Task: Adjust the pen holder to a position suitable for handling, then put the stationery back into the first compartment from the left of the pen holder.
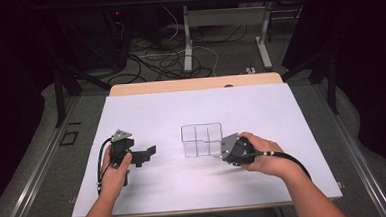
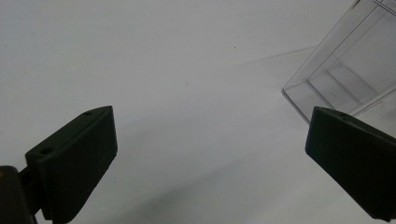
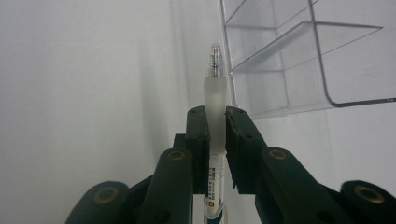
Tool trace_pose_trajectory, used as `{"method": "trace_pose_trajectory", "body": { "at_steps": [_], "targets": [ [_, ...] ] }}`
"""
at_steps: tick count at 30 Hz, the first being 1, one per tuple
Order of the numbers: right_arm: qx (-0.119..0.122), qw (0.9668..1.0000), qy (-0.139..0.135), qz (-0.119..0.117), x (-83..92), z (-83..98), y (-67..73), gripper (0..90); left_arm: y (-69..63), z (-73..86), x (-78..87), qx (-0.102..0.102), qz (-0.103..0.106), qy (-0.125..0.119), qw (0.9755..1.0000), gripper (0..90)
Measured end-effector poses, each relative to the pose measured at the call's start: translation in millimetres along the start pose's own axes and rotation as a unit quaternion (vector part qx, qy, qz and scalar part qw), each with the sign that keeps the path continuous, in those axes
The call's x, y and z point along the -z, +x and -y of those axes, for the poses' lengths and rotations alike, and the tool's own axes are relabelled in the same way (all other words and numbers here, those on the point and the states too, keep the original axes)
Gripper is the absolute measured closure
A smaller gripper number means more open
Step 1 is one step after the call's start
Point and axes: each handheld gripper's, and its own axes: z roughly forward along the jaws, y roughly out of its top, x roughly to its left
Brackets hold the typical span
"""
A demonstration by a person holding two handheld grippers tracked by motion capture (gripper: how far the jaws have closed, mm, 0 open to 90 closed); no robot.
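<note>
The right tongs [image 3: 216, 119] clamp a pen [image 3: 215, 100] by its frosted grip, tip pointing past the jaws, just beside the clear divided box [image 1: 202, 139], likely so it can drop upright into a compartment. The left tongs [image 2: 205, 154] gape wide, holding nothing, resting on the counter [image 1: 281, 114] left of the box.

We count one pen [image 3: 215, 100] and one clear divided organizer box [image 1: 201, 139] on one white table [image 1: 175, 189]. We also see two grippers: left gripper [image 1: 144, 153], right gripper [image 1: 222, 154].
</note>
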Motion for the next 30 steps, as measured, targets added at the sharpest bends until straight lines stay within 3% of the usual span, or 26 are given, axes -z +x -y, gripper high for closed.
{"method": "trace_pose_trajectory", "body": {
  "at_steps": [8,18,24,28,30],
  "targets": [
    [-0.008,0.9995,-0.02,0.023,14.4,-7.4,-1.6,80.4,-0.5,0.3,0.4,-0.001,-0.001,0.0,1.0,2.4],
    [-0.061,0.9947,-0.072,0.041,31.0,-9.0,-8.2,80.4,-0.7,0.2,0.6,-0.001,-0.002,0.001,1.0,2.4],
    [-0.073,0.992,-0.085,0.057,35.8,-9.0,-10.4,80.4,-1.2,0.2,1.1,-0.003,-0.002,0.001,1.0,2.4],
    [-0.093,0.9877,-0.104,0.071,39.8,-9.6,-13.5,80.3,-0.9,0.4,1.2,-0.003,-0.002,0.0,1.0,2.4],
    [-0.108,0.9838,-0.112,0.089,41.5,-8.8,-16.0,80.3,-0.6,0.5,1.5,-0.002,-0.002,-0.001,1.0,2.4]
  ]
}}
